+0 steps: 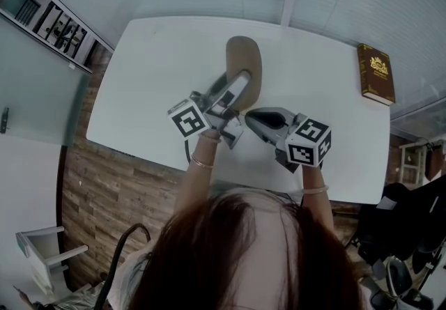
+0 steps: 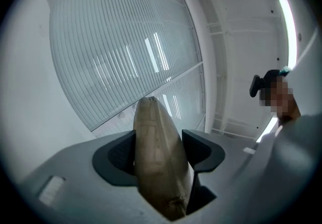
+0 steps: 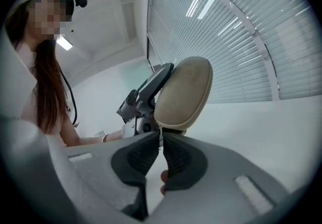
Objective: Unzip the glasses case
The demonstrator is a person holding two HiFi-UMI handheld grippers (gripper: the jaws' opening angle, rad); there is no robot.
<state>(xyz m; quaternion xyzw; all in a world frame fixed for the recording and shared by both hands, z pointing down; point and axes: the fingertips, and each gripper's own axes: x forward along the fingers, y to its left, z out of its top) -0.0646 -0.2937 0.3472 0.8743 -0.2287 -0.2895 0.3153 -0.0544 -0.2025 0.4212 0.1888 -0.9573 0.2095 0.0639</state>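
Left tongs (image 1: 239,86): clenched on the glasses case (image 1: 244,65). In the left gripper view both pads bear on the tan case's (image 2: 158,157) long sides, and the case runs out past the tips toward 12 o'clock.

Right tongs (image 1: 254,119): slightly released. The right gripper view shows the pads a narrow slit apart (image 3: 162,140), with the thin zipper pull (image 3: 160,132) lying in the slit at the tips. No pad is seen pressing on it. The rounded end of the case (image 3: 183,94) stands directly above these tips, at 12 o'clock.

Head view: the case is held over the white tabletop (image 1: 153,93), long axis running 12 to 6 o'clock. The left tongs reach it from 7 o'clock and the right tongs meet its near end from 4 o'clock. A brown book (image 1: 376,73) lies at 3 o'clock, well apart.
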